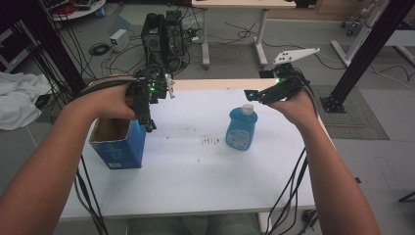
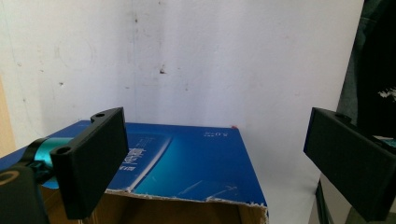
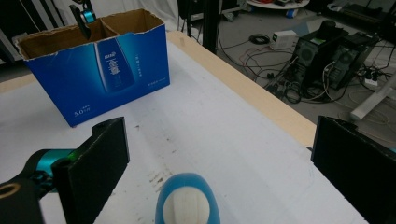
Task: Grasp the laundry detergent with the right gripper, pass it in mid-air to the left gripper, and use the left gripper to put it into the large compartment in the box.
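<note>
Table: stood in front of the person, whose forearms came in from the near edge.
Box: sat on the table's left part, its top open.
Bottle: stood upright on the table right of centre, well apart from the box.
Left gripper: hung over the box's right rim, jaws pointing down.
Right gripper: hovered just above and behind the bottle's cap.
Computer tower: stood on the floor beyond the table's far edge.
Cloth: lay off to the table's left.
</note>
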`<state>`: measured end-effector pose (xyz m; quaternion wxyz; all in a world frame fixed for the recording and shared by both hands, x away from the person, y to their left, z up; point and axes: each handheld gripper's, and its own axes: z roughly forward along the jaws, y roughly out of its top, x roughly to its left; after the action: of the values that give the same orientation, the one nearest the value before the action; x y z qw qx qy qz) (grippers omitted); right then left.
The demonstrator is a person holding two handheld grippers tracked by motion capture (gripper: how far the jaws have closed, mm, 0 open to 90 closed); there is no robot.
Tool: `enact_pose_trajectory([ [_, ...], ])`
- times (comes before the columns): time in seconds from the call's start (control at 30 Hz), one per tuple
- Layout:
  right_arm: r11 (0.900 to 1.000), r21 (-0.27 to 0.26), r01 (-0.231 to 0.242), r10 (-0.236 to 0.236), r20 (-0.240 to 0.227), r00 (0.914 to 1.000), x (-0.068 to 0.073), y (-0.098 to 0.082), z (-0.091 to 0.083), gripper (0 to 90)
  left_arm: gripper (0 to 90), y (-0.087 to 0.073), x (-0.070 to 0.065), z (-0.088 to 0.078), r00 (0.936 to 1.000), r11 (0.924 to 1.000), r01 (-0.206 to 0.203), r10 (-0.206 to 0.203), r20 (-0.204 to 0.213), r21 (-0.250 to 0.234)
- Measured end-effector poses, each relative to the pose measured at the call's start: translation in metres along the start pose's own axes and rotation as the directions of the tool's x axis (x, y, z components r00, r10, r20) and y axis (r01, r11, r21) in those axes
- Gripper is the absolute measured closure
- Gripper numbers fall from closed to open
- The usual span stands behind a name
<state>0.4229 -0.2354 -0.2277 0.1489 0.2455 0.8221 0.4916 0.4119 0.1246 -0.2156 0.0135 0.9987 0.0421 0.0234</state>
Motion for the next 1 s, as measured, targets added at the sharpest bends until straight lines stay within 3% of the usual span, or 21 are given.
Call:
enact_pose_trajectory([
  [0.37, 1.000, 0.027, -0.003, 0.002, 0.012, 0.9999, 0.004, -0.031, -0.025, 3.3, 6.3, 0.007, -0.003, 0.001, 1.0000, 1.0000, -0.004, 0.004, 0.000, -0.002],
  [0.5, 0.999, 0.042, -0.005, 0.005, 0.012, 0.9999, 0.005, -0.046, -0.032, 3.3, 6.3, 0.010, -0.002, 0.000, 0.9996, 0.9993, -0.029, 0.029, -0.001, 0.023],
  [0.53, 0.999, 0.046, 0.006, -0.006, 0.011, 0.9999, 0.004, -0.050, -0.033, 3.3, 6.3, 0.011, -0.002, 0.001, 0.9998, 0.9998, -0.018, 0.018, 0.000, 0.007],
  [0.57, 0.999, 0.052, -0.016, 0.015, 0.014, 0.9998, 0.005, -0.054, -0.035, 3.3, 6.3, 0.011, -0.002, 0.001, 0.9998, 0.9997, -0.021, 0.021, -0.004, 0.013],
  [0.63, 0.998, 0.065, -0.016, 0.015, 0.020, 0.9997, 0.005, -0.063, -0.037, 3.3, 6.3, 0.013, -0.001, 0.000, 0.9998, 0.9997, -0.022, 0.022, -0.003, 0.006],
  [1.0, 0.993, 0.104, -0.056, 0.054, 0.021, 0.9983, 0.008, -0.103, -0.027, 3.3, 6.3, 0.015, -0.001, 0.004, 0.9997, 0.9996, -0.023, 0.023, 0.004, 0.016],
])
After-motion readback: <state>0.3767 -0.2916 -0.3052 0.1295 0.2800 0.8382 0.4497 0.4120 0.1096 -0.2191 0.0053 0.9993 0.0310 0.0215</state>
